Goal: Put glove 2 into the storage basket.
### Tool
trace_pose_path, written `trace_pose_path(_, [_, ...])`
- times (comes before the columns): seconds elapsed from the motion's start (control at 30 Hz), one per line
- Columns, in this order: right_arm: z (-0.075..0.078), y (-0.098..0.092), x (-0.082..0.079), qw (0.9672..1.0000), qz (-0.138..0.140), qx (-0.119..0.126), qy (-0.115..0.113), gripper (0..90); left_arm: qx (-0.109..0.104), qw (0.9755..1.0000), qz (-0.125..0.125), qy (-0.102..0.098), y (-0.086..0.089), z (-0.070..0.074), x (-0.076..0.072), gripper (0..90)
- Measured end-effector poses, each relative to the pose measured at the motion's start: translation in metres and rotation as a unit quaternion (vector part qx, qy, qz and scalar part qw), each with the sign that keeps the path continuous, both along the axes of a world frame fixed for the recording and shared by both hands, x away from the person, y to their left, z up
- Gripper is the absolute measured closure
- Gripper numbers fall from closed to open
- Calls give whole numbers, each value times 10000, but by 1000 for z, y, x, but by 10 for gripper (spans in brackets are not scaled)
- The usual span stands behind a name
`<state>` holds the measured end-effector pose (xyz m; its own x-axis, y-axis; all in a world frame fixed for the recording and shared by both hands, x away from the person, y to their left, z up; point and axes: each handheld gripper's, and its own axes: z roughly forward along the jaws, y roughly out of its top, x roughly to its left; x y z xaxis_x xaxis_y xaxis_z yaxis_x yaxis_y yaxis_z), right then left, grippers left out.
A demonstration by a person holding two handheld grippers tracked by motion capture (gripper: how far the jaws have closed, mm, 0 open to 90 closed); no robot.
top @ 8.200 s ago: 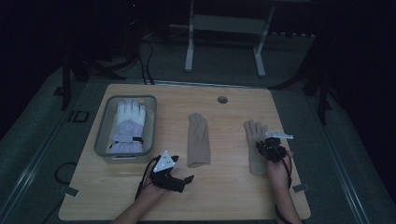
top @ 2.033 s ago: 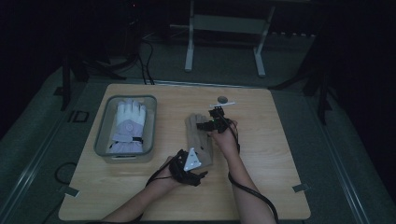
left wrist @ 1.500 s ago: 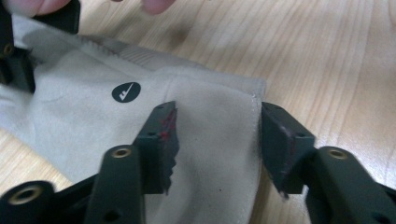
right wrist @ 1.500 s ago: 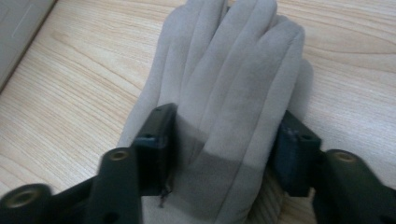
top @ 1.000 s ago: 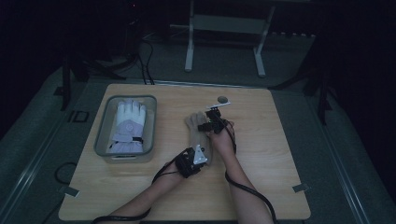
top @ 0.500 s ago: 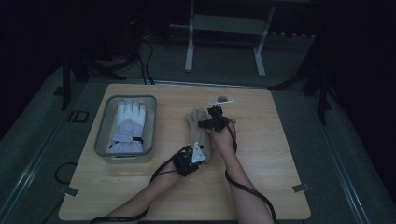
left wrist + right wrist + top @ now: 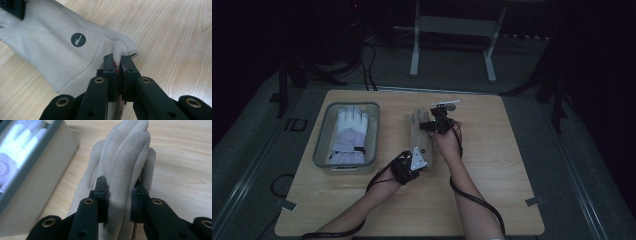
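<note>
Left gripper [image 7: 118, 72]: jaws pressed together on the cuff edge of the beige glove [image 7: 57, 50]; a small fold of fabric sticks out past the tips. In the high view this gripper [image 7: 412, 162] sits at the glove's near end, its grey 3-cornered plate facing up.
Right gripper [image 7: 120, 202]: jaws clamped on the bunched fingers of the beige glove [image 7: 127, 157], the pads denting the fabric on both sides. In the high view this gripper [image 7: 437, 124] sits at the glove's far end.
Beige glove [image 7: 418, 135]: stretched between the 2 grippers, lengthwise away from the person, just right of the tray. A round dark logo [image 7: 78, 40] with a tick mark shows on its back near the cuff. In the right gripper view a second beige layer lies under the pinched fingers; whether it is a second glove cannot be told.
Tray [image 7: 323, 150]: grey, rectangular, just left of the beige glove, on the table's left half.
White glove [image 7: 348, 137]: lies flat inside the tray, fingers pointing away from the person, with a dark strap across its cuff.
Table [image 7: 502, 165]: light wood; bare to the right of the beige glove.
Round insert [image 7: 452, 106]: small grey disc in the tabletop, just beyond the right gripper.
</note>
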<state>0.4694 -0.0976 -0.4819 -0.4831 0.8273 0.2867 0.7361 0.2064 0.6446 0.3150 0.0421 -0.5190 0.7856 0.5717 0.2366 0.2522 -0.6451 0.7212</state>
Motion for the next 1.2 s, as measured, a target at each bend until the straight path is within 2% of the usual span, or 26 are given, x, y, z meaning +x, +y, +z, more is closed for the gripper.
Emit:
trace_pose_path(0.23, [19, 15, 0, 9999, 58, 36, -150, 725, 71, 9999, 82, -129, 13, 14, 0, 852])
trace_pose_path(0.37, [27, 26, 0, 9997, 93, -20, -219, 725, 100, 9997, 130, -185, 22, 21, -1, 852])
trace_pose_path(0.67, [40, 56, 1, 9993, 253, -6, -258, 725, 116, 9992, 296, -233, 49, 30, -3, 852])
trace_pose_path(0.83, [45, 75, 2, 9990, 330, -48, -297, 724, 54, 9989, 411, -213, 65, 32, -3, 852])
trace_pose_path(1.2, [55, 109, 3, 9984, 489, 31, -295, 724, -112, 9975, 660, -235, 96, 37, -6, 852])
